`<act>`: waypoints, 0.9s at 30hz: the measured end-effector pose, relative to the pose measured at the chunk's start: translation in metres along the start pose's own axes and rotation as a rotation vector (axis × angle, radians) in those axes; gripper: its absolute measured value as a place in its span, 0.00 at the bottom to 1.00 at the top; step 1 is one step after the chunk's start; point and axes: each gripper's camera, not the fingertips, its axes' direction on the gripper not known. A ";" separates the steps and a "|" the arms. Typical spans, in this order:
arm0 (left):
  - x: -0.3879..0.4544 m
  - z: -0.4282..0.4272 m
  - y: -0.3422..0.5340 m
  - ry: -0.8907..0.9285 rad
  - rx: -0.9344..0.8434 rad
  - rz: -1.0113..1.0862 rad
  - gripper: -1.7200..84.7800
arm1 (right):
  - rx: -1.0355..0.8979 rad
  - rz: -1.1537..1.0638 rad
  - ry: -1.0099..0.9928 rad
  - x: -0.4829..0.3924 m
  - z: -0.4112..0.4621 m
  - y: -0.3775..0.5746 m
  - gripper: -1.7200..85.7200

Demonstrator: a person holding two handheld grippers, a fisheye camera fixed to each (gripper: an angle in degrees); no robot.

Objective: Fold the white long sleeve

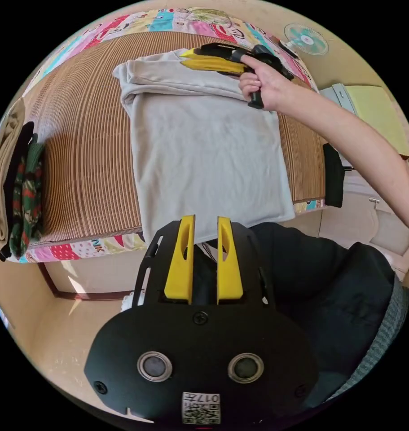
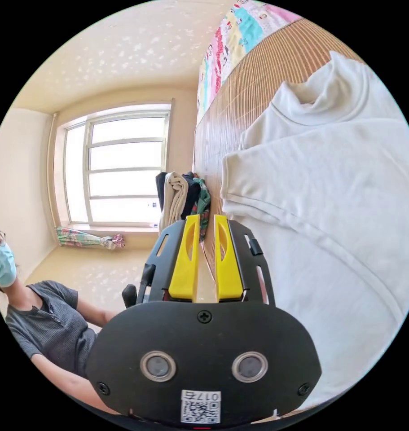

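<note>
The white long sleeve [image 1: 204, 152] lies flat on a bamboo mat [image 1: 83, 148] on the bed, sleeves folded in, collar at the far end and hem at the near edge. My left gripper [image 1: 206, 222] hangs just before the hem, its yellow jaws a narrow slit apart with no cloth between them. A hand [image 1: 262, 83] holds my right gripper [image 1: 182, 57] over the collar end, jaws close together. In the right gripper view, the right gripper [image 2: 207, 220] holds nothing and points along the mat [image 2: 258, 76] beside the shirt's [image 2: 339, 188] folded shoulder.
A pile of other clothes [image 1: 20, 188] sits at the mat's left end [image 2: 182, 197]. A patterned quilt borders the mat. A fan [image 1: 306, 39] stands beyond the bed. The person [image 2: 42, 305] stands at the bed's near side, with a window [image 2: 119, 166] behind.
</note>
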 end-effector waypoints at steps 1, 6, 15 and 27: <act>-0.019 -0.003 0.002 0.029 0.010 -0.055 0.12 | 0.018 -0.006 0.047 -0.004 -0.016 0.017 0.08; -0.105 0.000 0.008 0.089 0.043 -0.223 0.14 | 0.100 0.189 0.387 -0.001 -0.090 0.111 0.10; -0.193 0.041 0.003 0.042 -0.314 -0.064 0.18 | -0.146 0.575 0.621 0.025 -0.122 0.256 0.17; -0.265 -0.006 -0.043 0.358 -0.650 0.278 0.07 | -0.364 0.601 0.536 0.068 -0.132 0.264 0.10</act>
